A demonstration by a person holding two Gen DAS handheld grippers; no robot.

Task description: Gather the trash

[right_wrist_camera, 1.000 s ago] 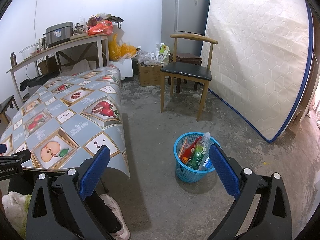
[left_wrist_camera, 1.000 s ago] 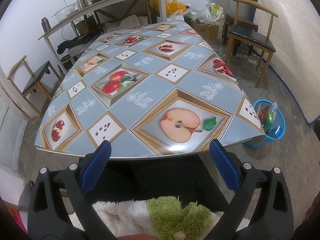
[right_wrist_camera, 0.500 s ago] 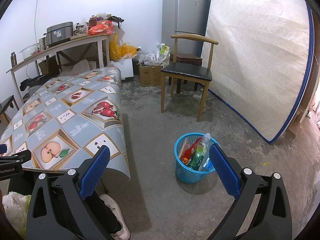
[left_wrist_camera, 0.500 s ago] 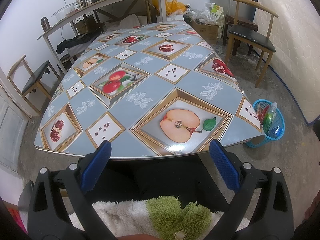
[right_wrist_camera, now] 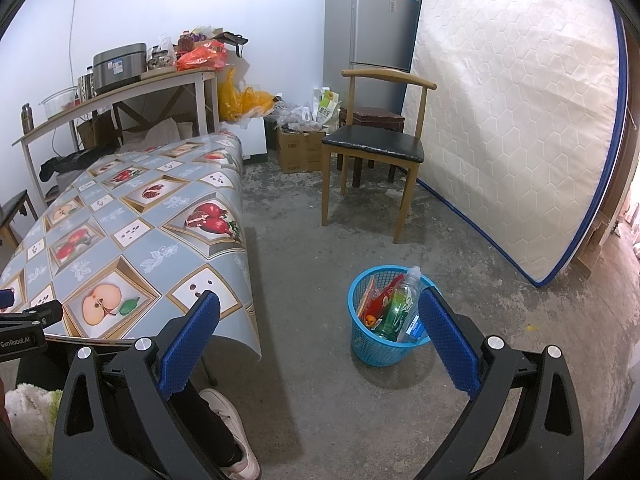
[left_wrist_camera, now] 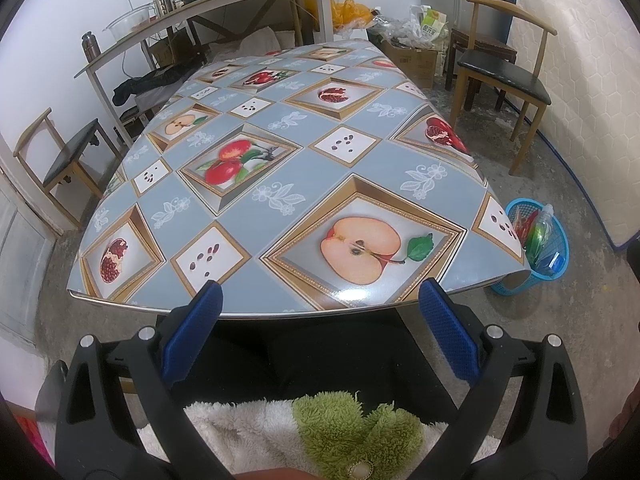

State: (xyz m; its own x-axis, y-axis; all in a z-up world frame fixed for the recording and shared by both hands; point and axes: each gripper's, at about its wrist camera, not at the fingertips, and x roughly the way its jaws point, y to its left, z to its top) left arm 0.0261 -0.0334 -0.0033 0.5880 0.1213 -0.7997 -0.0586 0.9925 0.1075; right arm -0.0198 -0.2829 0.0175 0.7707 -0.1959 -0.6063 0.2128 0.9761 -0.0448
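A blue plastic basket [right_wrist_camera: 362,336] stands on the concrete floor beside the table's right corner; it also shows in the left wrist view [left_wrist_camera: 558,240]. It holds a clear plastic bottle [right_wrist_camera: 404,300], red wrappers [right_wrist_camera: 380,302] and other trash. The table [left_wrist_camera: 280,160] has a blue fruit-print cloth and nothing lies on it. My left gripper [left_wrist_camera: 320,328] is open and empty, held at the table's near edge. My right gripper [right_wrist_camera: 318,336] is open and empty, held above the floor to the left of the basket.
A wooden chair with a black seat [right_wrist_camera: 374,146] stands beyond the basket. A white mattress [right_wrist_camera: 512,120] leans on the right wall and a grey fridge [right_wrist_camera: 368,32] is behind. A cluttered side table [right_wrist_camera: 120,88] and cardboard boxes [right_wrist_camera: 300,148] line the back. Another chair [left_wrist_camera: 68,156] stands left.
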